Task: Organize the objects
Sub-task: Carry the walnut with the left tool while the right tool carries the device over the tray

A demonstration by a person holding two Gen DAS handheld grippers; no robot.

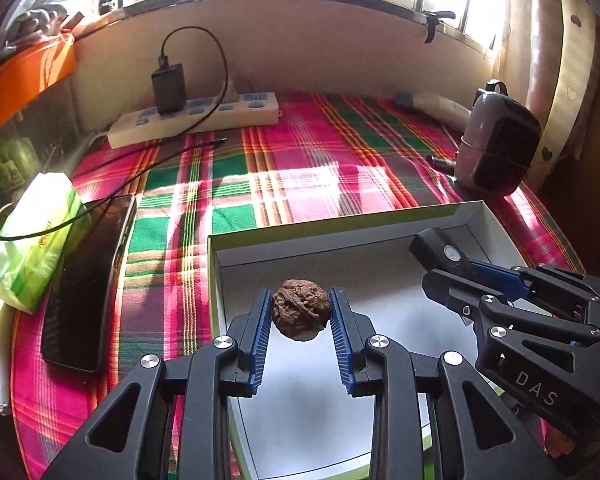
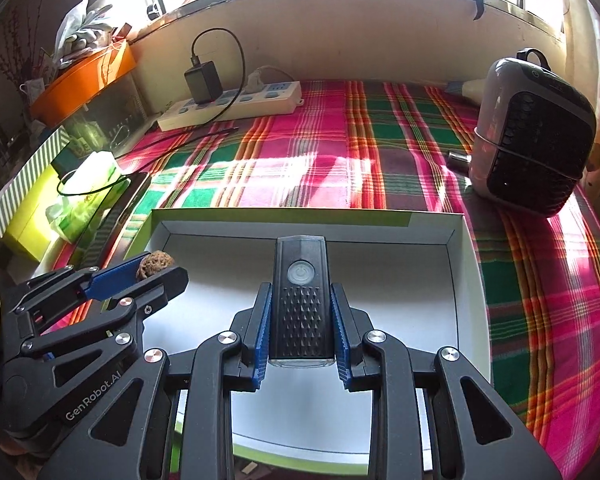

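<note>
Right gripper [image 2: 300, 320] clamps black flashlight [image 2: 301, 300] by its sides, above white cardboard box [image 2: 466, 280]. Long axis runs along the fingers, button end far, clear lens end near. Body is a rectangular bar with studded grip texture. Left gripper [image 1: 300, 312] pinches wrinkled, roundish brown walnut [image 1: 301, 309] over the box's left part. Box sits on plaid cloth [image 2: 340, 160].

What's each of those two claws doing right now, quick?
Left gripper: closed on a walnut, above the white box.
Right gripper: closed on a small black flashlight, also above the box.
</note>
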